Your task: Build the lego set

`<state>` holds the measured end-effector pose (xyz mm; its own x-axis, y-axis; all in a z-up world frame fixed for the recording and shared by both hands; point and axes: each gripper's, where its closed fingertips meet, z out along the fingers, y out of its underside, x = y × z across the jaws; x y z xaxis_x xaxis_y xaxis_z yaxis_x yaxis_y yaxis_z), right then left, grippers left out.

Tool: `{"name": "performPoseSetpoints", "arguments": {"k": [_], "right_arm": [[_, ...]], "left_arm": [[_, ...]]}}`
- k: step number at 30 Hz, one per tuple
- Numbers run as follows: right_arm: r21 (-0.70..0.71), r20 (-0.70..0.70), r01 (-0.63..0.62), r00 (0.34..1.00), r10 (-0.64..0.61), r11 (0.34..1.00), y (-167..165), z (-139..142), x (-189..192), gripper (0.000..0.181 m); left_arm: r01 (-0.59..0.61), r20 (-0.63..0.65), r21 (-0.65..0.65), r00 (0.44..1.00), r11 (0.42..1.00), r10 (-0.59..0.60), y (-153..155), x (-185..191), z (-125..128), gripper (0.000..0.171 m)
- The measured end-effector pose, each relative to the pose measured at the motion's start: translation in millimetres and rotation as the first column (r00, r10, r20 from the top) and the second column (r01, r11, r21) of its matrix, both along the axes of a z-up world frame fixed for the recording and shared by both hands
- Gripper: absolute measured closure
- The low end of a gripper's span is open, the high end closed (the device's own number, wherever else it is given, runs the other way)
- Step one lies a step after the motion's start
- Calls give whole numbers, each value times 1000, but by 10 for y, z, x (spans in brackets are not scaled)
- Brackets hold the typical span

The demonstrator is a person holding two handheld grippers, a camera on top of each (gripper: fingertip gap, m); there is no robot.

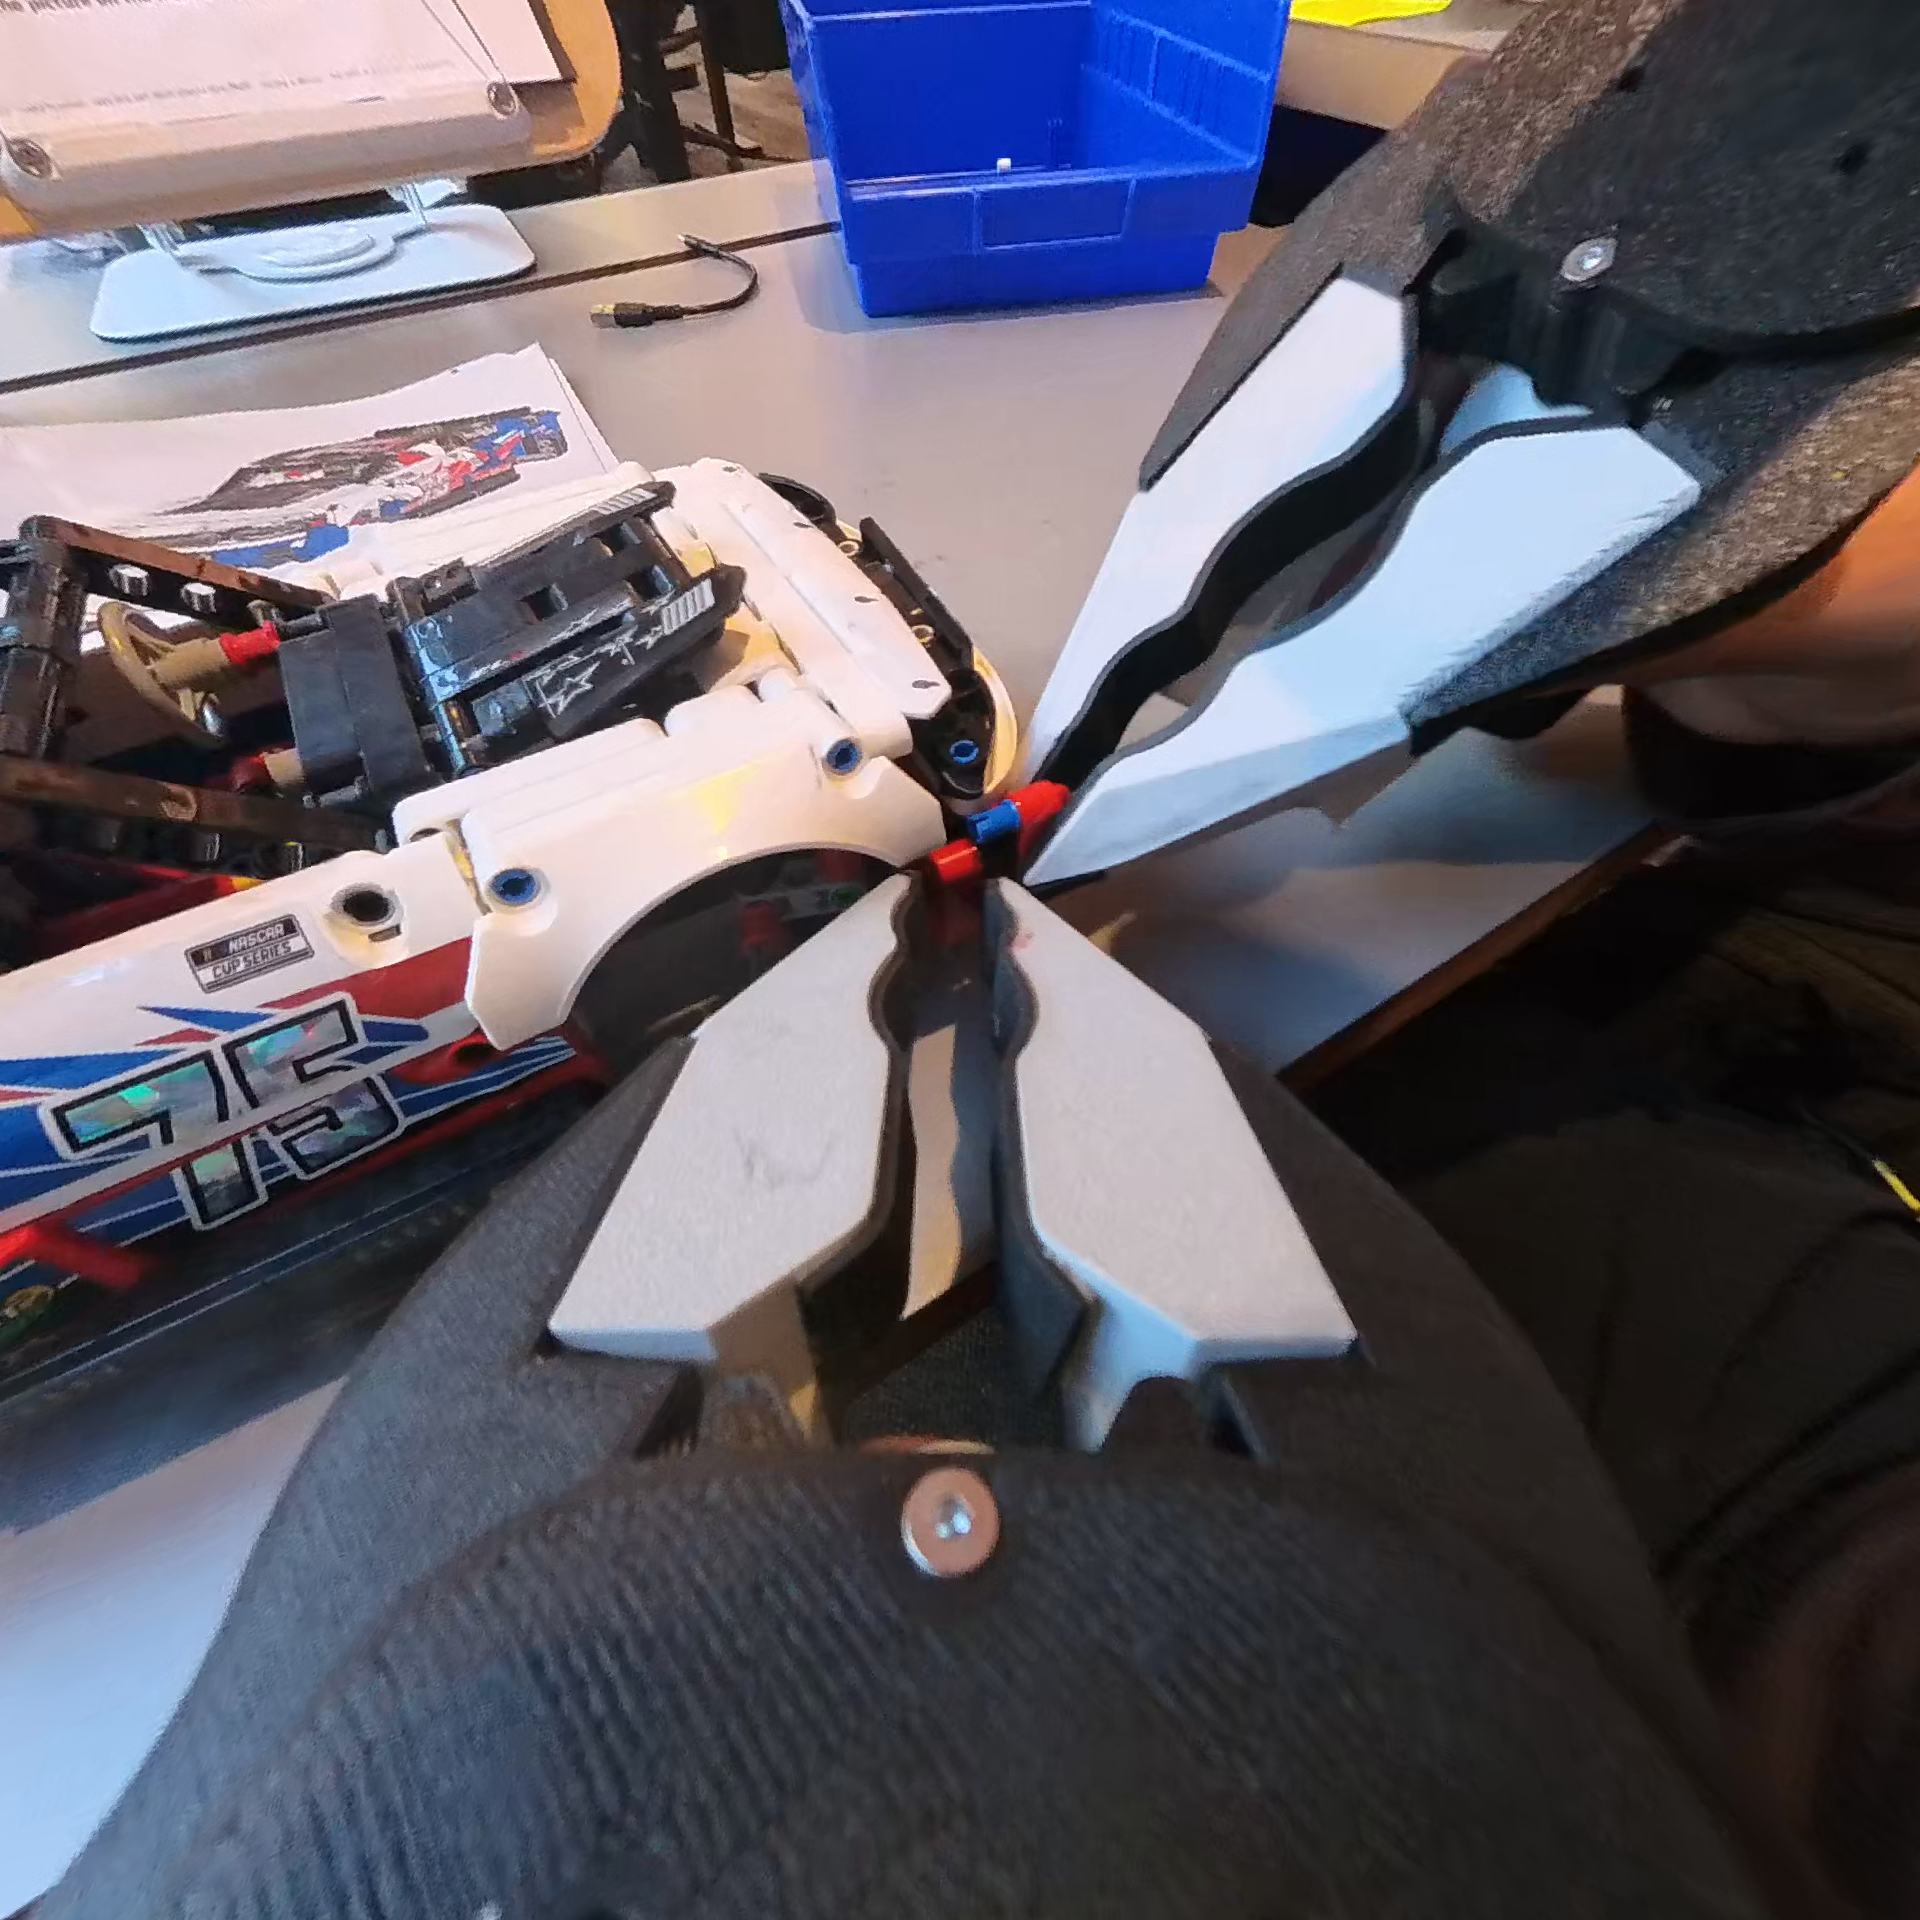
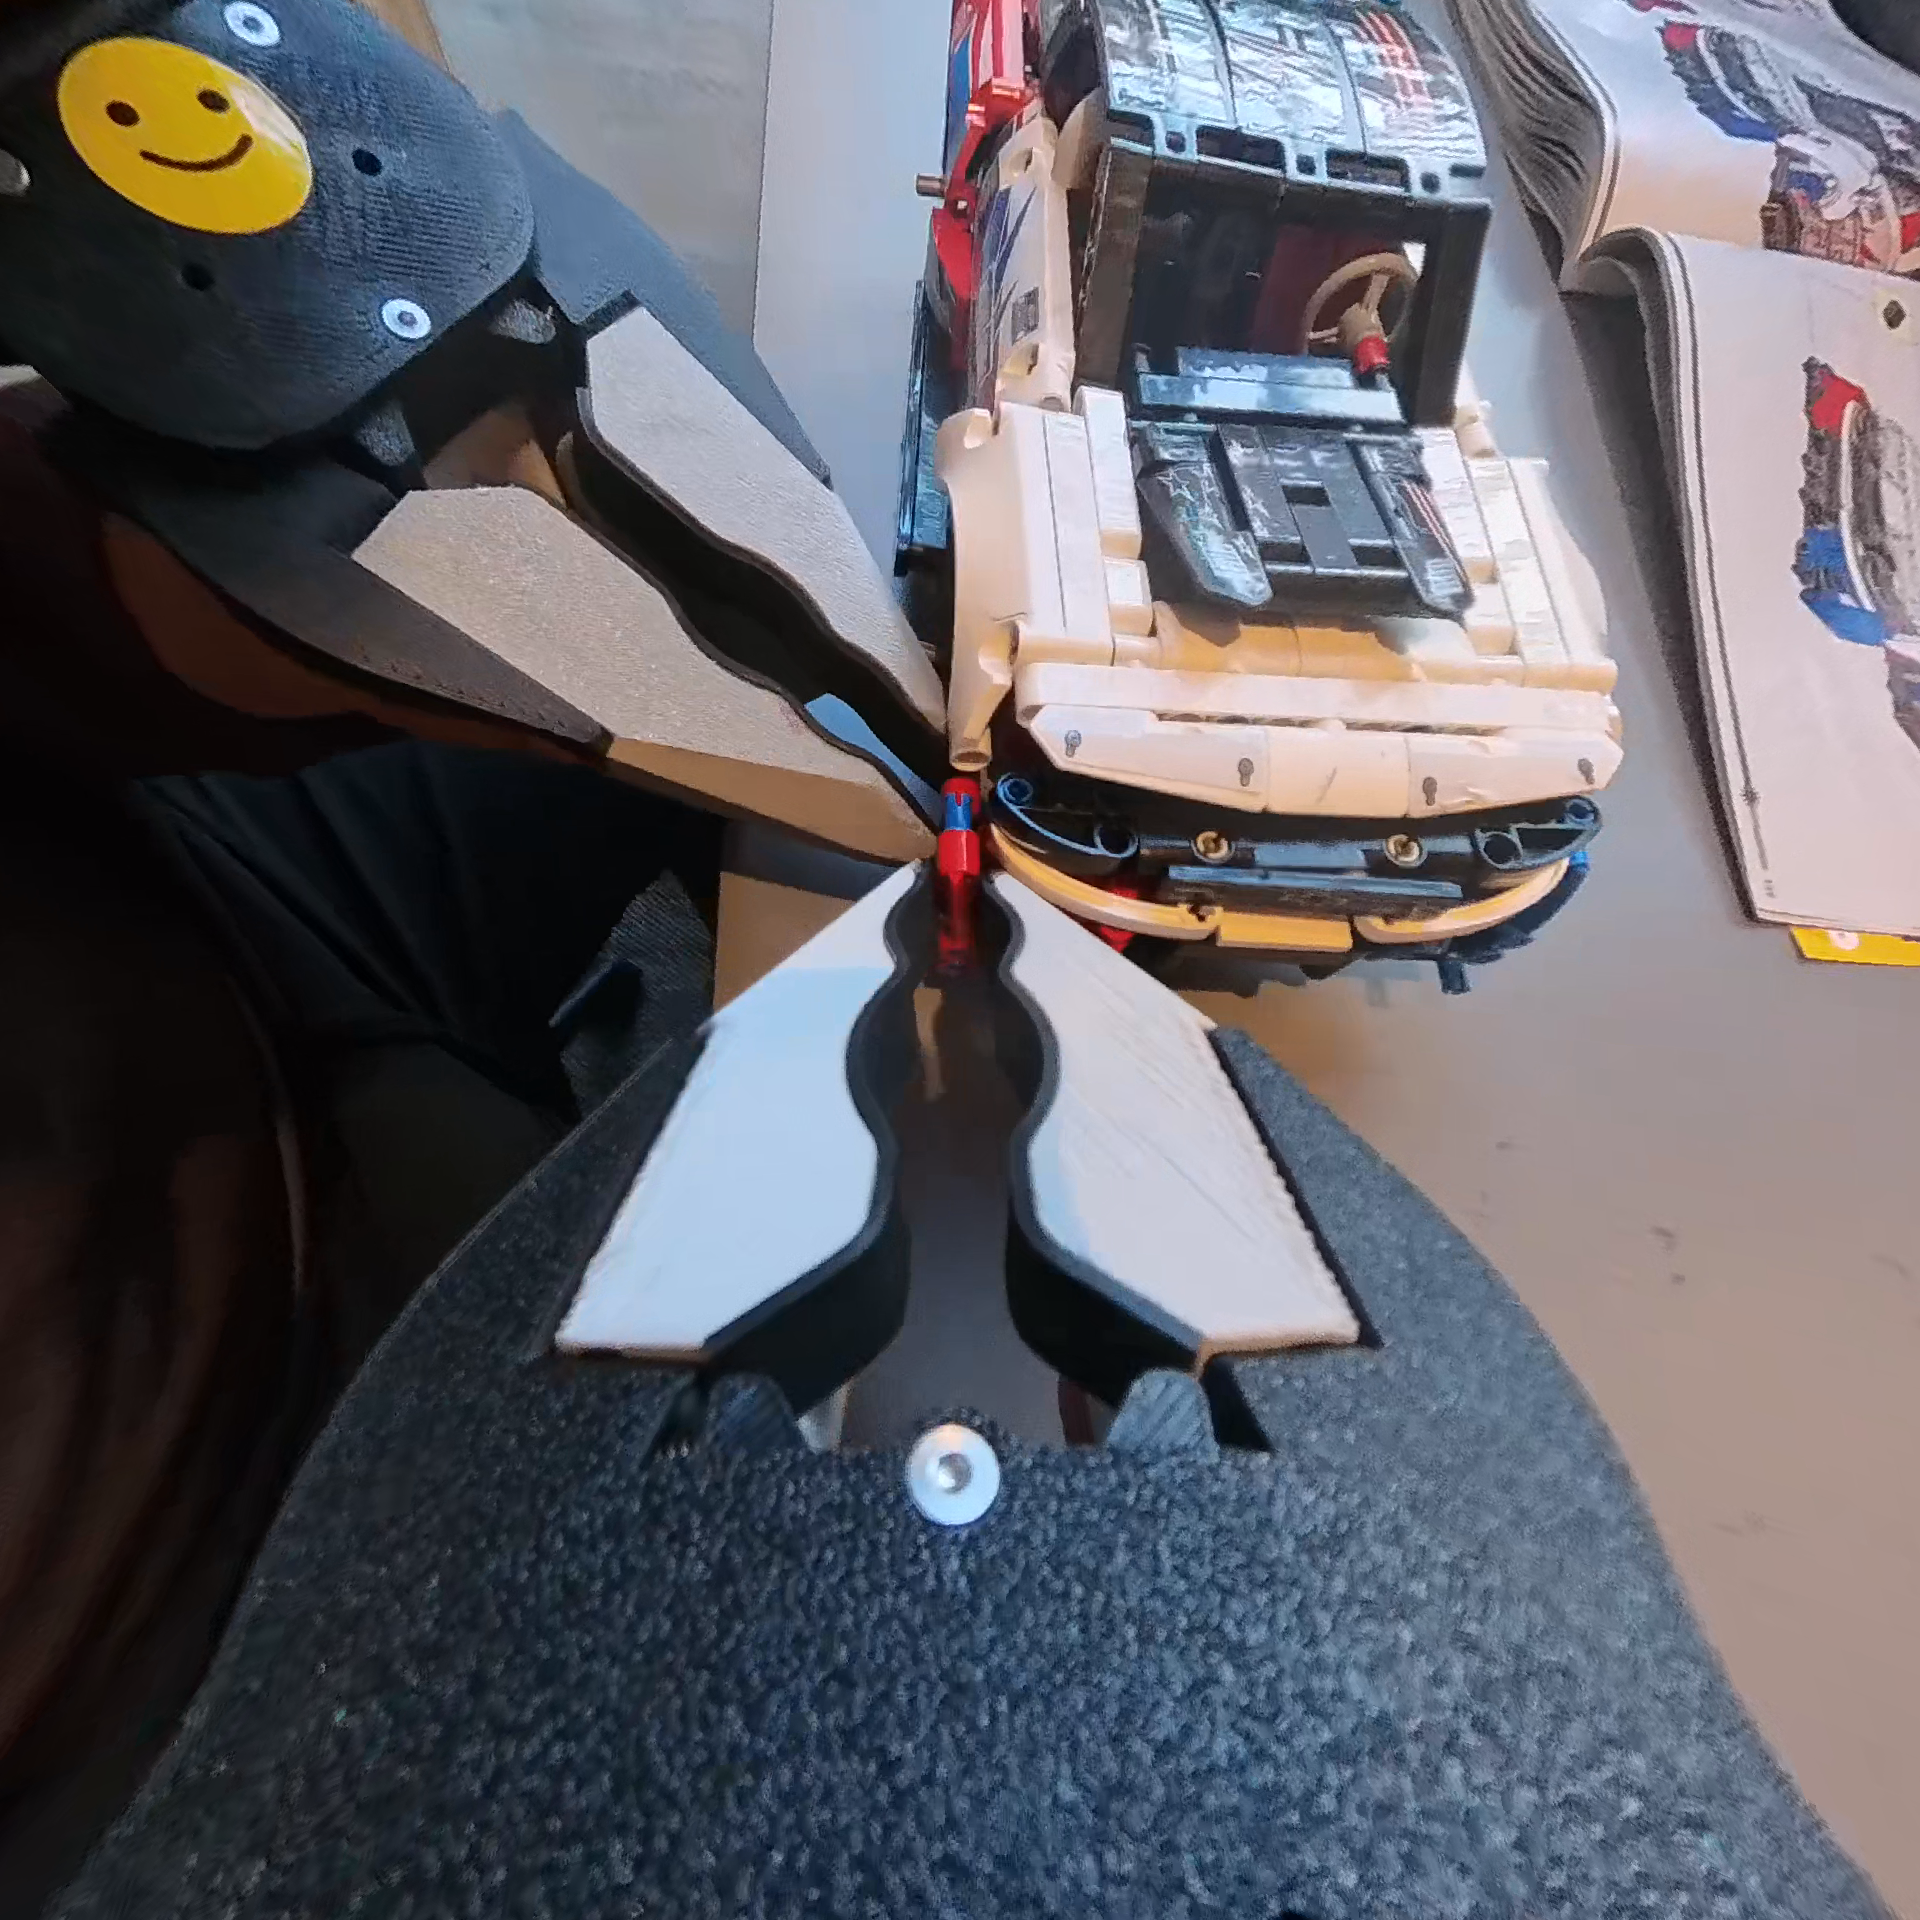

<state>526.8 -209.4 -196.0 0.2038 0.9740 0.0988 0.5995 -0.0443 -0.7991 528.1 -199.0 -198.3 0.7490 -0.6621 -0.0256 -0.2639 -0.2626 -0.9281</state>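
Left gripper (image 1: 951, 894): your fingers are drawn narrow and pinch a small red piece (image 1: 954, 868) at their tips, at the centre of the left wrist view. In the right wrist view this gripper (image 2: 940, 800) comes in from the upper left, a yellow smiley sticker (image 2: 184, 135) on its black body.
Right gripper (image 2: 954, 894): your fingers are also nearly closed, clamped on a red connector (image 2: 954, 914) at mid-frame. From the left wrist view it (image 1: 1039, 821) enters from the upper right, its tips on a red part with a blue pin (image 1: 992, 823).
Small parts: the red and blue bits held by the two grippers meet tip to tip, just beside the car's front corner; whether they are already joined you cannot tell.
Lego car (image 2: 1268, 582): it sits on the grey table (image 2: 1558, 1195), nose toward you in the right wrist view, filling the upper centre. White body, black hood panels, tan steering wheel (image 2: 1361, 296) inside. In the left wrist view its side (image 1: 416, 935) runs across the left half, with blue and red striping.
Instruction booklet (image 2: 1787, 499): open at the right edge of the right wrist view, beside the car.
Blue bin (image 1: 1029, 145): top centre of the left wrist view, well apart from the car.
Cable (image 1: 675, 301): black, lying on the table left of the bin.
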Motion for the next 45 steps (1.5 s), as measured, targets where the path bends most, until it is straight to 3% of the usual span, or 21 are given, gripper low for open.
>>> {"name": "performPoseSetpoints", "arguments": {"k": [6,10,13,15,21,26,30,38,45], "right_arm": [[-75,44,35,999,-31,997,8,-5,1,176],[-101,87,48,995,-39,994,21,-4,7,176],[-57,140,44,990,-35,997,16,-8,8,176],[-17,197,35,980,-31,999,17,-11,6,176],[-190,142,5,990,22,982,31,11,-2,177],[-178,68,-28,997,41,984,32,5,-16,177],[-20,194,-54,979,56,998,33,-19,-5,177],[-151,191,-55,978,83,987,42,-7,-9,177],[-128,213,-75,972,102,989,41,-16,5,177]], "left_arm": [[1,-5,-3,1000,1000,-1,10,-7,11,164],[-14,-96,45,995,999,18,21,-3,4,165],[-1,-56,19,998,1000,2,24,-3,14,165],[-5,-108,38,994,999,9,15,-4,1,165],[-6,-155,76,988,997,18,36,-13,31,165],[9,-158,69,987,998,2,39,-11,20,164],[32,-223,97,975,995,-10,31,-8,-5,164],[42,-299,133,954,990,-1,49,-16,22,164],[90,-379,168,925,982,-20,44,-6,11,164]]}}
